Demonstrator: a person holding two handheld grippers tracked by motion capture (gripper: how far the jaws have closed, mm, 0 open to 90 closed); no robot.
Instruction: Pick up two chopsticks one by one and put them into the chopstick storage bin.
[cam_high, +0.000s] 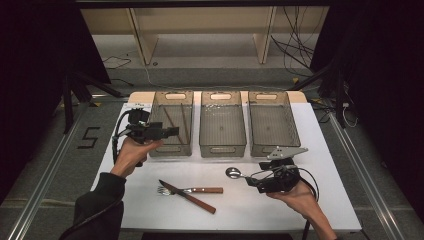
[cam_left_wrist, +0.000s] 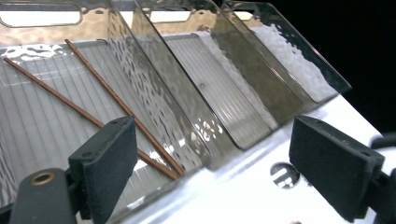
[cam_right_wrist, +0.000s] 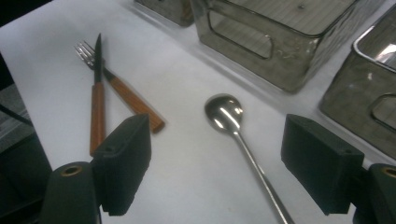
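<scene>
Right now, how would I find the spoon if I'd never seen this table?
Start at the white table and its row of three clear bins. In front of the middle bin lies cutlery. The spoon is the all-metal piece with a round bowl; the fork and knife have wooden handles.

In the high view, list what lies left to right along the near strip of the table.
Fork → knife → spoon → right gripper. The fork and knife cross; they are ordered by their left ends.

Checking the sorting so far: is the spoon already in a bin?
No, the spoon lies on the white table, outside the bins.
</scene>
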